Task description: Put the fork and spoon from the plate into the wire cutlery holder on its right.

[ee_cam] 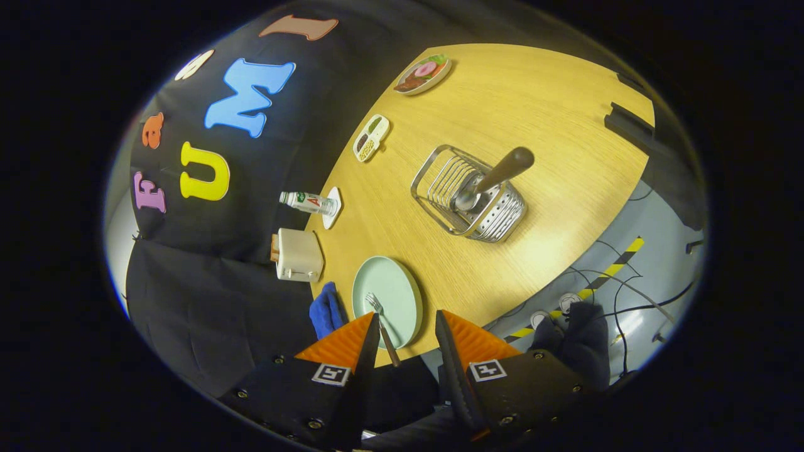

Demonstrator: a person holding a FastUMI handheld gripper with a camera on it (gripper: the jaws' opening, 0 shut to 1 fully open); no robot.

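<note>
A pale green plate [394, 295] lies on the wooden table [534, 113] just ahead of my fingers. A fork [382, 326] with a dark handle rests on it, tines on the plate and handle reaching over the plate's edge toward the gap between my fingers. Beyond the plate stands the wire cutlery holder [468, 193]. A spoon [493, 179] with a brown handle leans inside it, bowl down. My gripper [407, 329] hovers high above the table, open, with nothing between its fingers.
Along the table's far side by the black cloth are a cream toaster [298, 255], a blue cloth [325, 311], a small bottle [308, 201] on a white coaster, a divided snack dish [371, 137] and a plate of food [423, 73]. A person's shoes [556, 311] and cables show on the floor.
</note>
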